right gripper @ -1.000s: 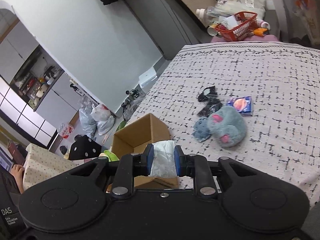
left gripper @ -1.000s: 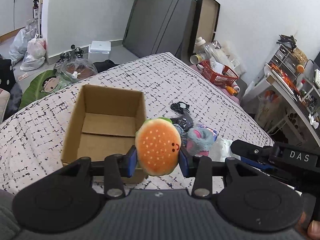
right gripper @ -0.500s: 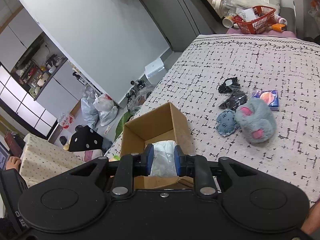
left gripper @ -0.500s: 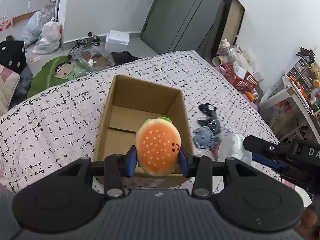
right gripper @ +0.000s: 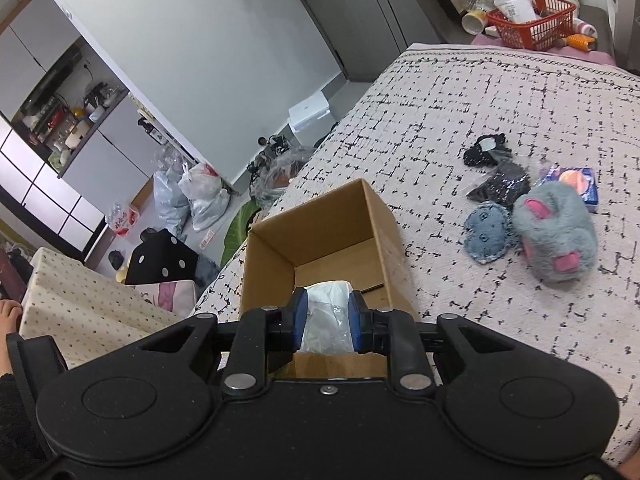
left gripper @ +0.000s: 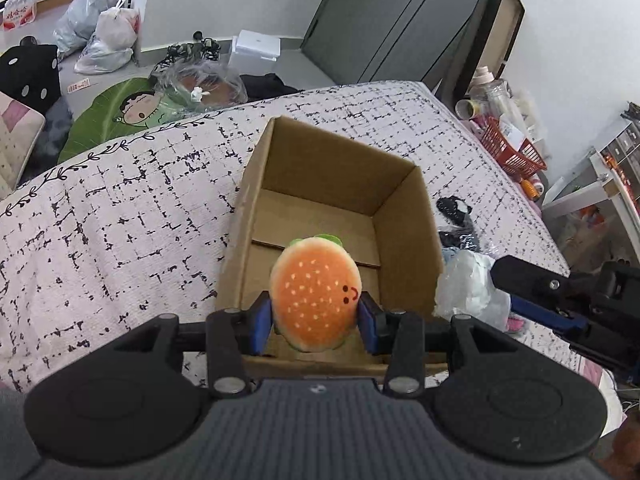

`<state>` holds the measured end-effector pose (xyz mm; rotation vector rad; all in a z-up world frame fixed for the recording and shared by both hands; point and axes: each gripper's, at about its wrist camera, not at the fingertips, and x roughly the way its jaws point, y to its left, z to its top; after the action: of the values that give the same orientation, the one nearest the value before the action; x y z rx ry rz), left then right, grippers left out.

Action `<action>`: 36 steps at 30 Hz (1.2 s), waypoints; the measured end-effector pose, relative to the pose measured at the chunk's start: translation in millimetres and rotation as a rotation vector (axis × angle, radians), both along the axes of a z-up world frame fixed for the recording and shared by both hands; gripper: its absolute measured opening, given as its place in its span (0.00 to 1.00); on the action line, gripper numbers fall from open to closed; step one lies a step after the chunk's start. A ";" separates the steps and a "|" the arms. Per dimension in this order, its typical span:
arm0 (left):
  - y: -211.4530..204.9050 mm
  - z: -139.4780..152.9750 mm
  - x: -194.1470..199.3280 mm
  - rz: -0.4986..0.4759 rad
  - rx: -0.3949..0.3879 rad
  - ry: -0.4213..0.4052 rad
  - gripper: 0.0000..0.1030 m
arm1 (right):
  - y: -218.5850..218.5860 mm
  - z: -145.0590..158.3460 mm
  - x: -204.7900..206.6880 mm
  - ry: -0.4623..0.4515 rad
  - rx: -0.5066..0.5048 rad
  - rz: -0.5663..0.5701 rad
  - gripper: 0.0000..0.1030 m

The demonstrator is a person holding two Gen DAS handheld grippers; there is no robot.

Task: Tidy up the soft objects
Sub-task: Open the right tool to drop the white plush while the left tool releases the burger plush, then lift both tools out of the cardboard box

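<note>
Open cardboard box (left gripper: 400,216) on bed (left gripper: 120,208), bare inside. Left gripper (left gripper: 316,322) fingers clamp orange burger plush (left gripper: 316,292) above box's near edge; right gripper (right gripper: 327,322) fingers pinch white plastic-wrapped bundle (right gripper: 326,316) over box.

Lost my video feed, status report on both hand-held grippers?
Left hand-held gripper shut on burger plush, over cardboard box. Right hand-held gripper shut on white plastic-wrapped bundle. Box empty, nothing blocking.

matt cardboard box (left gripper: 404,216); fuzzy plush burger (left gripper: 316,286).
</note>
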<state>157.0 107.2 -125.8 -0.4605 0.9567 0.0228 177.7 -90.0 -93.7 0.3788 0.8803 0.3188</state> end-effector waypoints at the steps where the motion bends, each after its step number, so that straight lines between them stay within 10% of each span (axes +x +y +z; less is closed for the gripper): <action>1: -0.4 0.4 1.3 -0.015 0.015 -0.016 0.44 | 2.6 -1.5 1.3 0.003 0.001 0.000 0.21; 10: 10.3 13.5 2.0 0.003 0.027 -0.043 0.67 | 8.9 -8.3 12.3 0.038 0.048 -0.012 0.26; 14: 13.6 24.9 -3.1 0.021 0.042 -0.068 0.79 | 5.8 -4.3 10.3 0.026 0.062 -0.027 0.68; 17: 13.5 27.8 -3.3 0.028 0.044 -0.041 0.80 | 4.6 2.2 4.1 -0.008 0.012 -0.032 0.79; 36: -14.1 71.4 -26.0 0.033 0.145 -0.080 1.00 | -46.1 35.2 -27.8 -0.093 -0.049 -0.029 1.00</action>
<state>131.0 93.2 -54.4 -0.3414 0.8618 0.1022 149.9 -136.2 -58.6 0.3289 0.7893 0.2855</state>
